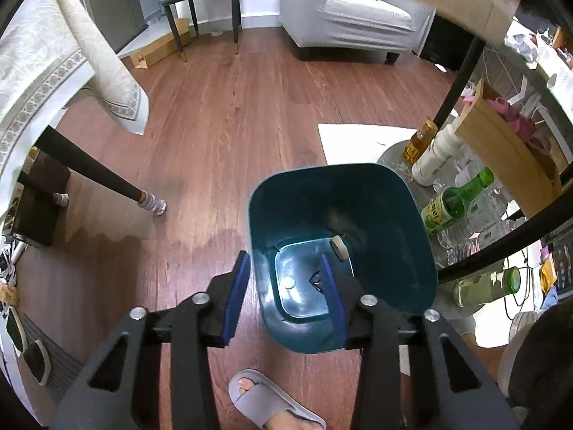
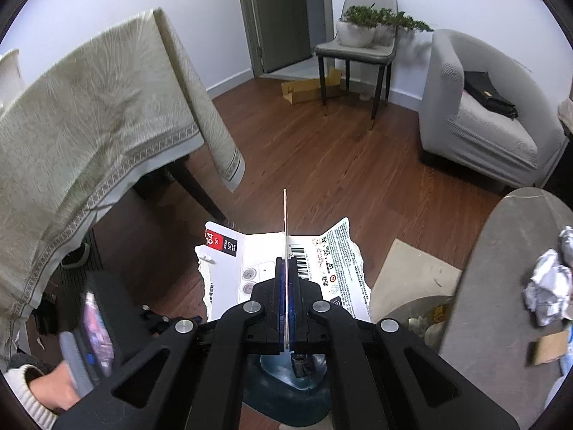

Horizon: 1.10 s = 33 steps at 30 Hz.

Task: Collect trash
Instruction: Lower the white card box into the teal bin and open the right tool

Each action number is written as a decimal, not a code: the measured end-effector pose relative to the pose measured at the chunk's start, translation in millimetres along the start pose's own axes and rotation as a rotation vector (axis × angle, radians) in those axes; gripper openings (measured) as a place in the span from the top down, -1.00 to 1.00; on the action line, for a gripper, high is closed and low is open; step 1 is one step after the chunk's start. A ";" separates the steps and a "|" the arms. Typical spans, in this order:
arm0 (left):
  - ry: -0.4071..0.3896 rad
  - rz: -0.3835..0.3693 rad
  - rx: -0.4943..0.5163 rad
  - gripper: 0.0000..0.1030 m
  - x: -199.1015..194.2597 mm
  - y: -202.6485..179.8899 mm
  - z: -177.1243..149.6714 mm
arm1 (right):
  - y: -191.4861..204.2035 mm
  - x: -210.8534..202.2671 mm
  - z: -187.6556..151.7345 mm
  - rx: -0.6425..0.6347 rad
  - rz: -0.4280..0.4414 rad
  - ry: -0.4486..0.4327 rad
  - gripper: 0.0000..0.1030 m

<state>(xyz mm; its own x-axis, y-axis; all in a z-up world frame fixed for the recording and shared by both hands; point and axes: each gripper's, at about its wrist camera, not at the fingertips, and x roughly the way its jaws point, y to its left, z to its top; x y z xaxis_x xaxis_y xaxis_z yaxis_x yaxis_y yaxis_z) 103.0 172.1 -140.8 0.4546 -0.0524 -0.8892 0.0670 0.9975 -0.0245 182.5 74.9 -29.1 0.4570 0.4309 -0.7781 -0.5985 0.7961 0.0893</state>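
Observation:
A teal trash bin point(image 1: 394, 215) stands on the wood floor, with a beige cork-like piece point(image 1: 338, 247) and a dark scrap point(image 1: 315, 277) on its bottom. My left gripper point(image 1: 284, 258) hangs open over the bin's near-left rim, one blue pad outside the wall and the other inside. Neither pad presses on anything. My right gripper point(image 2: 286, 261) is shut on a torn white printed packaging card point(image 2: 229, 265), which it pinches by a flap seen edge-on. It holds the card just above the bin point(image 2: 286, 380), which shows below the fingers.
Glass and plastic bottles point(image 1: 454, 200) crowd a low shelf right of the bin. A slippered foot point(image 1: 265, 401) is near the bin, a socked table leg point(image 1: 107, 175) to the left. Crumpled paper point(image 2: 548, 286) lies on a grey round table point(image 2: 501, 251). An armchair point(image 2: 483, 125) stands behind.

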 end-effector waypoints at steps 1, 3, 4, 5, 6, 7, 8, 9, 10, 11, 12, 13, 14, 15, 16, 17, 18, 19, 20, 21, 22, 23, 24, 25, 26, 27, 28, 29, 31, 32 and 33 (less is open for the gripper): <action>-0.005 -0.001 -0.003 0.23 -2.7 2.4 0.0 | 2.7 4.2 -0.8 -0.003 0.000 0.008 0.98; -0.016 0.000 -0.010 0.29 -9.4 7.0 -0.3 | 5.3 10.6 -3.0 -0.006 0.001 0.020 0.98; -0.022 0.001 -0.010 0.33 -12.8 8.6 -0.4 | 7.2 15.0 -4.2 -0.008 0.002 0.029 0.98; -0.033 0.002 -0.010 0.33 -18.3 10.8 -0.3 | 9.1 19.9 -5.8 -0.011 0.001 0.038 0.98; -0.040 0.003 -0.011 0.35 -22.2 11.7 -0.1 | 10.5 24.5 -7.3 -0.014 -0.001 0.047 0.98; -0.054 0.004 -0.014 0.36 -28.6 13.7 0.7 | 11.9 31.0 -10.0 -0.013 -0.001 0.061 0.98; -0.065 0.003 -0.017 0.36 -34.1 15.1 1.5 | 11.7 34.3 -11.7 -0.011 0.001 0.069 0.98; -0.081 0.001 -0.021 0.36 -41.1 16.8 2.7 | 12.4 40.0 -14.6 -0.009 0.002 0.081 0.98; -0.097 0.000 -0.026 0.36 -48.1 18.6 4.2 | 13.4 45.7 -17.0 -0.008 0.003 0.092 0.98; -0.116 -0.001 -0.035 0.36 -56.4 20.9 6.3 | 15.2 53.8 -20.9 -0.006 0.005 0.109 0.98; -0.128 -0.004 -0.040 0.36 -61.5 21.7 8.0 | 15.7 58.4 -22.9 -0.004 0.007 0.119 0.98; -0.143 -0.007 -0.045 0.36 -68.4 23.0 10.1 | 17.9 65.6 -26.4 -0.004 0.009 0.135 0.98; -0.159 -0.007 -0.048 0.36 -75.0 23.9 12.3 | 19.7 70.6 -29.2 -0.008 0.006 0.146 0.98; -0.170 -0.005 -0.050 0.36 -78.9 24.1 14.3 | 21.9 75.6 -31.7 -0.015 0.003 0.156 0.98; -0.181 -0.006 -0.054 0.36 -84.3 24.4 16.1 | 23.6 80.2 -35.2 -0.021 -0.001 0.167 0.98; -0.190 -0.013 -0.061 0.36 -89.8 24.5 18.0 | 24.6 84.1 -38.2 -0.025 -0.005 0.176 0.98; -0.199 -0.017 -0.068 0.36 -94.2 25.2 19.2 | 25.1 89.1 -41.9 -0.027 -0.008 0.189 0.98; -0.212 -0.018 -0.074 0.36 -100.2 26.6 21.0 | 25.0 95.5 -47.0 -0.026 -0.008 0.205 0.98; -0.229 -0.018 -0.079 0.36 -107.6 27.2 23.5 | 24.6 100.3 -50.1 -0.024 -0.009 0.217 0.98; -0.242 -0.020 -0.082 0.36 -112.9 27.3 25.3 | 23.8 105.5 -54.1 -0.022 -0.010 0.230 0.98; -0.251 -0.022 -0.085 0.36 -116.6 27.4 26.0 | 21.9 110.8 -58.2 -0.016 -0.009 0.245 0.98; -0.265 -0.024 -0.089 0.36 -122.5 27.7 28.6 | 21.3 114.7 -60.6 -0.010 -0.008 0.255 0.98; -0.273 -0.025 -0.090 0.36 -126.0 27.6 30.3 | 20.5 119.3 -64.0 -0.010 -0.012 0.268 0.97; -0.284 -0.026 -0.090 0.36 -130.6 26.7 32.3 | 20.1 123.6 -67.6 -0.012 -0.019 0.281 0.97; -0.292 -0.026 -0.088 0.36 -134.0 25.3 33.5 | 19.2 128.4 -71.9 -0.013 -0.026 0.294 0.97; -0.297 -0.024 -0.085 0.36 -136.9 24.7 34.3 | 18.4 132.2 -75.6 -0.011 -0.029 0.304 0.97; -0.302 -0.022 -0.082 0.36 -140.2 23.2 35.2 | 17.0 137.4 -80.8 -0.004 -0.028 0.317 0.97; -0.308 -0.019 -0.080 0.36 -144.3 21.4 35.6 | 17.0 140.8 -84.5 -0.003 -0.028 0.324 0.97; -0.313 -0.017 -0.076 0.36 -147.6 22.2 36.5 | 17.6 151.2 -94.7 -0.004 -0.034 0.353 0.97; -0.318 -0.021 -0.077 0.36 -151.1 21.2 37.4 | 17.6 154.8 -99.1 -0.005 -0.038 0.364 0.97; -0.322 -0.024 -0.079 0.36 -154.7 21.8 37.0 | 16.9 160.2 -105.3 -0.009 -0.042 0.380 0.97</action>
<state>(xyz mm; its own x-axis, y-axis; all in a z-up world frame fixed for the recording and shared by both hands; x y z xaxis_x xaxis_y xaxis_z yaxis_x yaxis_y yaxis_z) 67.0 200.1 13.0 0.7121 -0.0759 -0.6980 0.0180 0.9958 -0.0899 176.3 112.7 -217.7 0.2056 0.2077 -0.9563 -0.5910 0.8052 0.0478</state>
